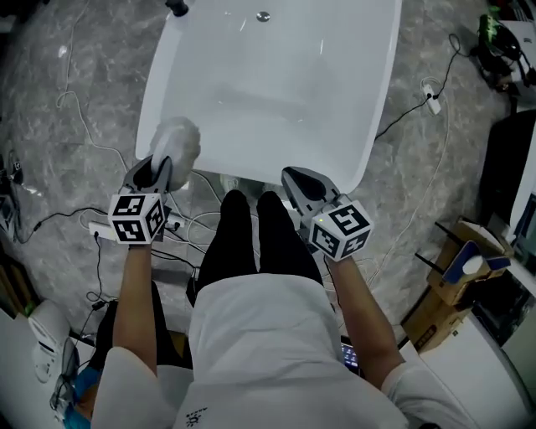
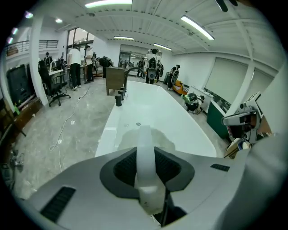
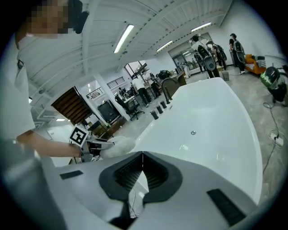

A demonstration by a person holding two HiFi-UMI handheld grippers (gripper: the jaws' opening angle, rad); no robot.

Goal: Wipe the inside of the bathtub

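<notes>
The white bathtub [image 1: 268,92] stands on a grey marbled floor [image 1: 59,92], its near end just in front of the person's black-clad legs [image 1: 251,239], with the round drain [image 1: 263,16] at the far end of its basin. A fluffy white wiper [image 1: 177,142] sits at the tub's near left rim, over the edge and not down in the basin. The left gripper [image 1: 159,172] has its jaws clamped on it; in the left gripper view a white strip of the wiper [image 2: 145,152] runs out between the two dark pads. The right gripper [image 1: 300,180] hangs beside the tub's near right corner with its jaws pressed together on nothing, only a thin seam showing between them in the right gripper view. Thin cables [image 1: 84,126] trail across the floor on the left, and a power strip [image 1: 432,102] lies to the right of the tub.
</notes>
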